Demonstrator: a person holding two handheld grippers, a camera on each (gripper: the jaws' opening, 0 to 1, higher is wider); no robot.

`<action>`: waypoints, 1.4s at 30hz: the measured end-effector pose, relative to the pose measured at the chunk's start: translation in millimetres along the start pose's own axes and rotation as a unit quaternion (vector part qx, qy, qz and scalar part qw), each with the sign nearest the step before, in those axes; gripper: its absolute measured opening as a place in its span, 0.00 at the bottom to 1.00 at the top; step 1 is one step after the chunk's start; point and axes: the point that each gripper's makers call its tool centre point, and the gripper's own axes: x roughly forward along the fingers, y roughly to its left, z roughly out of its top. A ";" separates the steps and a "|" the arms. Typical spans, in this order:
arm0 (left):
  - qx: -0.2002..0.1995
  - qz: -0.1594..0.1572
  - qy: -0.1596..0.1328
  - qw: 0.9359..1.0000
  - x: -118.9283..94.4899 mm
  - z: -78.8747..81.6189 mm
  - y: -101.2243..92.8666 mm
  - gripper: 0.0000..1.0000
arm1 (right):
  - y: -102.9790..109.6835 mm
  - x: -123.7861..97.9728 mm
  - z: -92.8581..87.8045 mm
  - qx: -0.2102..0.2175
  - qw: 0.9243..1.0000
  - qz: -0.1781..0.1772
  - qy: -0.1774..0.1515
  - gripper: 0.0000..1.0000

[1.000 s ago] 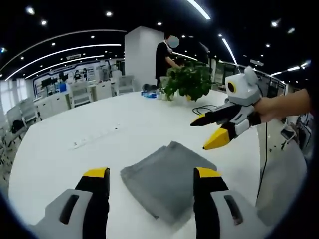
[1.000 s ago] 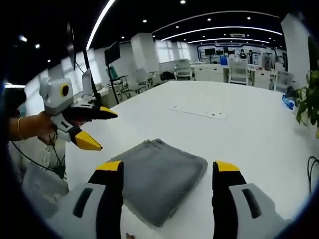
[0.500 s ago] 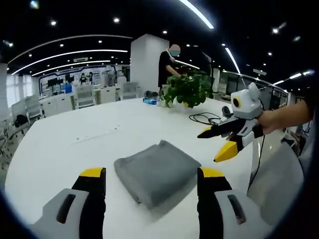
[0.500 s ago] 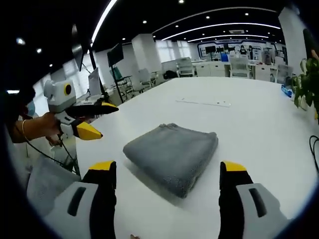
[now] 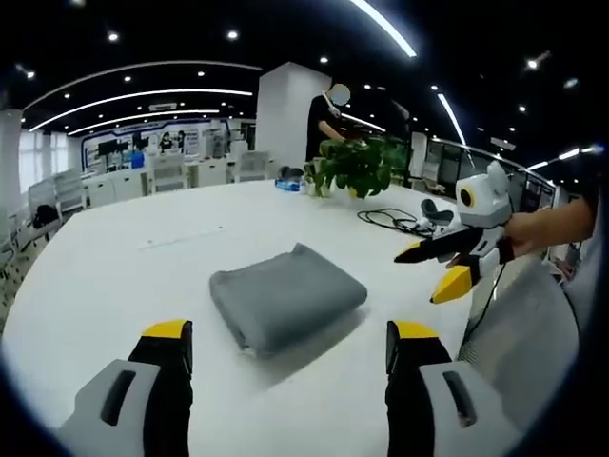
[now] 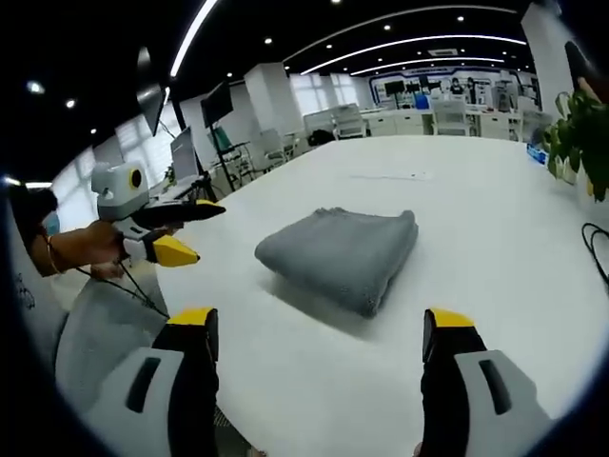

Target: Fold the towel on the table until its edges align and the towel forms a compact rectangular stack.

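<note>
While I hold both tongs clear of the cloth, the towel [image 5: 285, 307] lies ahead of my left gripper [image 5: 285, 381], beyond its yellow tips and between the lines of its two jaws, resting flat on the white table [image 5: 114, 276]. From my right gripper [image 6: 319, 367] the same towel [image 6: 343, 252] sits ahead and well past the tips, touching neither jaw. Both sets of jaws stand wide apart with nothing between them, which suits a moment when nothing needs pinching. The towel reads as a thick grey block with a rounded fold on its near side and layered edges at the far end, so I judge the folding is done or nearly so; I hold off to check that the edges line up. In the left gripper view my right gripper [image 5: 447, 267] hangs off to the right of the towel, above the table's edge, its jaws parted and empty; in the right gripper view my left gripper [image 6: 171, 233] hangs to the left of the towel likewise. Keeping both off to the sides leaves the whole stack in plain sight. A potted plant [image 5: 357, 167] and a black cable [image 5: 390, 221] lie far beyond the towel, well apart from it.
</note>
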 end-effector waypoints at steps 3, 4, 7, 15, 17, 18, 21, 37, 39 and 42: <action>-0.007 0.005 0.003 1.000 -2.8 -7.0 1.6 0.86 | 5.6 -4.4 -8.3 -0.015 1.000 -0.001 0.006 0.90; -0.011 0.006 0.005 1.000 -3.8 -9.5 2.0 0.86 | 7.2 -5.2 -9.3 -0.015 1.000 -0.001 0.005 0.90; -0.023 0.006 0.003 1.000 -7.6 -15.6 -0.7 0.87 | 14.1 -9.1 -9.8 -0.011 1.000 0.002 -0.005 0.91; -0.031 0.006 0.017 0.999 -9.6 -25.3 3.1 0.88 | 18.5 -10.8 -14.2 -0.005 1.000 0.001 -0.005 0.91; -0.030 0.006 0.017 0.999 -9.7 -25.5 3.3 0.88 | 19.6 -11.6 -14.0 -0.003 1.000 0.002 -0.008 0.90; -0.030 0.007 0.016 0.999 -9.9 -25.9 3.5 0.88 | 20.4 -12.1 -13.7 0.003 1.000 0.003 -0.012 0.90; -0.035 0.010 0.020 0.999 -10.4 -30.7 4.4 0.87 | 20.9 -12.7 -14.7 0.012 1.000 0.002 -0.015 0.90; -0.036 0.027 0.022 0.999 -8.0 -38.7 -16.3 0.87 | 19.8 -21.8 -22.0 0.018 1.000 0.001 -0.018 0.89; -0.030 0.030 0.026 0.999 -9.0 -39.2 -14.4 0.87 | 21.3 -22.2 -22.4 0.020 1.000 0.004 -0.023 0.89; -0.037 0.042 0.012 0.998 -12.5 -34.1 -7.3 0.88 | 18.8 -22.1 -17.9 0.011 0.999 -0.004 -0.031 0.91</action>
